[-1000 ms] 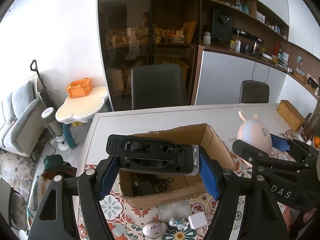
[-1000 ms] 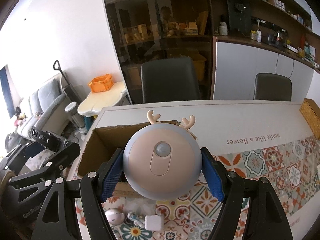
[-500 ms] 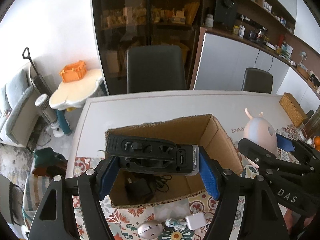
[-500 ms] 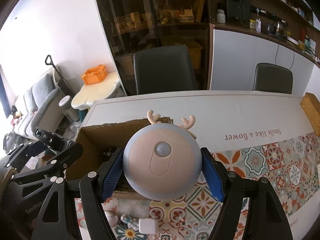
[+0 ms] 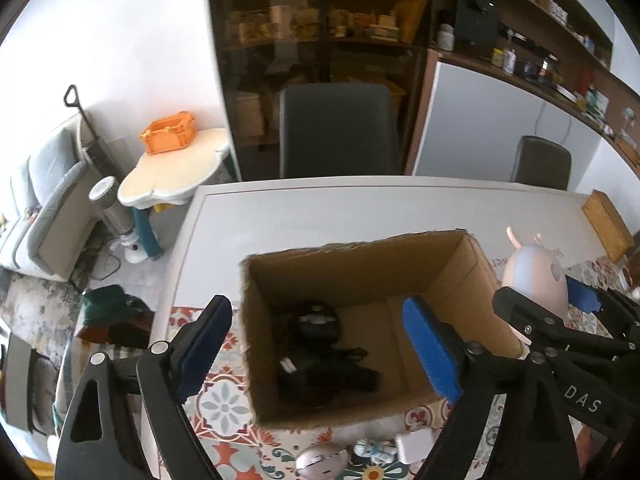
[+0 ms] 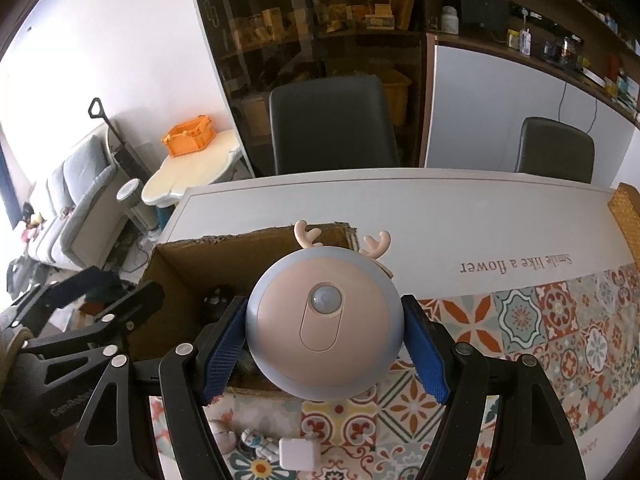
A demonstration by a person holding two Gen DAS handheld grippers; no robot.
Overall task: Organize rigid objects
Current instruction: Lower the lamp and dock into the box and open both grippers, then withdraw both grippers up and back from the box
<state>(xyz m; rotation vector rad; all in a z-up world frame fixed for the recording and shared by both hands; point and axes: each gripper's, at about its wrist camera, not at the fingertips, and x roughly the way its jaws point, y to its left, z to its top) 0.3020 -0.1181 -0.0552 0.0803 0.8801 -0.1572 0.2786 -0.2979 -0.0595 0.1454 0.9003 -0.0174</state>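
Black device dropped — now in box.

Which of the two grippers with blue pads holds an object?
The right gripper: its pads clamp the round pink-and-grey lamp with antlers. The left gripper is opening, nothing between its pads, above the brown cardboard box.

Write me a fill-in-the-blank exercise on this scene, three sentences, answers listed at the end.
1. The right gripper is clamped on a round night light with two small ____ on top.
2. The left gripper, its jaws opening and nothing between them, hangs over the open ____ box.
3. The white charger cube lies on the patterned mat, ____ the box.

Answers: antlers; cardboard; outside
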